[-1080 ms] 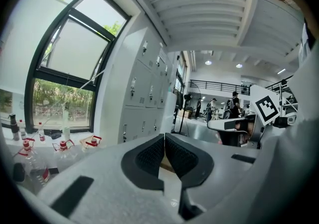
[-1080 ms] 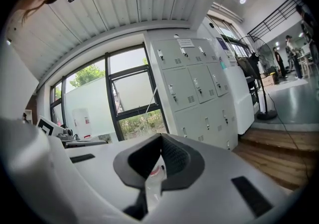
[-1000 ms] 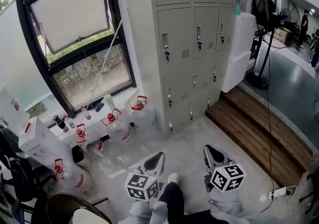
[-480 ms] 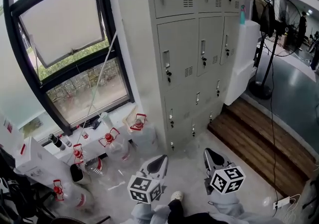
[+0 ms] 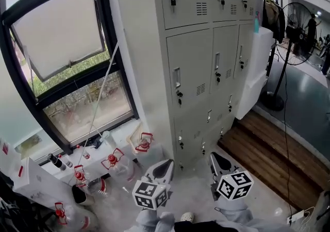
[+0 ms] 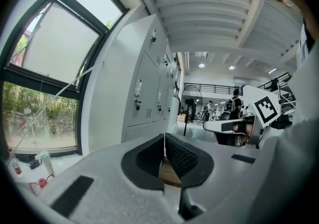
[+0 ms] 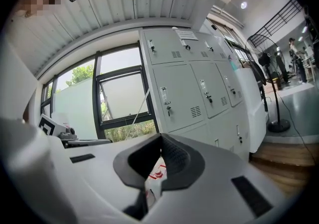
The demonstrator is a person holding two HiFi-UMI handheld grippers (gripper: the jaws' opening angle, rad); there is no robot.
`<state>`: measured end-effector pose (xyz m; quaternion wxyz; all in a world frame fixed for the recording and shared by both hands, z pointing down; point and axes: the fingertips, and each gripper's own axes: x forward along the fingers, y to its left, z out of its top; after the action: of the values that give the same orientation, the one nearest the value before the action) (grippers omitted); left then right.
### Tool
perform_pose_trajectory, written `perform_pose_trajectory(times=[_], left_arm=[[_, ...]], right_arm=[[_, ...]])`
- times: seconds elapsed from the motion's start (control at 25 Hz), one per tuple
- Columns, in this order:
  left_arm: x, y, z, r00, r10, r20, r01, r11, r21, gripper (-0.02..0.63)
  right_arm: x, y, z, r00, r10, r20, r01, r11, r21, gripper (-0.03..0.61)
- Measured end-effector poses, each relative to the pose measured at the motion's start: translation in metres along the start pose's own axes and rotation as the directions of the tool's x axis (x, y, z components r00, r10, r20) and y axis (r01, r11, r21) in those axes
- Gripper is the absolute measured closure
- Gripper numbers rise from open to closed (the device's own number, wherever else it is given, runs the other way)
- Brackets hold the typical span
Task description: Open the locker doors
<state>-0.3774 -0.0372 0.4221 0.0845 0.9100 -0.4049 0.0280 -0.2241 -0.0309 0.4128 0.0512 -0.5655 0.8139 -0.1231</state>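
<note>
A grey metal locker bank [image 5: 206, 50] [image 7: 199, 88] [image 6: 149, 93] stands ahead of me with all its doors shut; each door has a small handle with a key [image 5: 179, 94] and a vent. My left gripper [image 5: 164, 166] [image 6: 164, 149] is held low in front of the lockers, jaws shut and empty. My right gripper [image 5: 217, 160] [image 7: 160, 149] hangs beside it to the right, also shut on nothing. Both are well short of the doors.
A large window [image 5: 67, 66] with an open pane is left of the lockers. Clear jugs with red caps [image 5: 144, 143] crowd the sill and floor below. A wooden step [image 5: 268, 153] and a standing fan [image 5: 294, 30] lie to the right.
The view has tilted upward and drawn nearer to the lockers; the top row of doors now shows more. Both grippers keep their place low in the view, still shut.
</note>
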Motion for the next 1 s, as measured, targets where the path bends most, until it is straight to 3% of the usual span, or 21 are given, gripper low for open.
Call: perform_pose_trajectory(times=[0.6,1.0], left_arm=[[0.065,0.030,0.027,0.998,-0.060,0.014,0.059,0.997,0.043,0.601],[0.091,0.046,0.081,0.995,-0.001,0.101,-0.008,0.995,0.095,0.601]], right_arm=[[0.058,-0.028,0.021,1.000,-0.024,0.009,0.024,0.999,-0.021,0.578],[0.113,-0.020,0.083,0.987,0.114,0.109,-0.107,0.992,-0.068,0.578]])
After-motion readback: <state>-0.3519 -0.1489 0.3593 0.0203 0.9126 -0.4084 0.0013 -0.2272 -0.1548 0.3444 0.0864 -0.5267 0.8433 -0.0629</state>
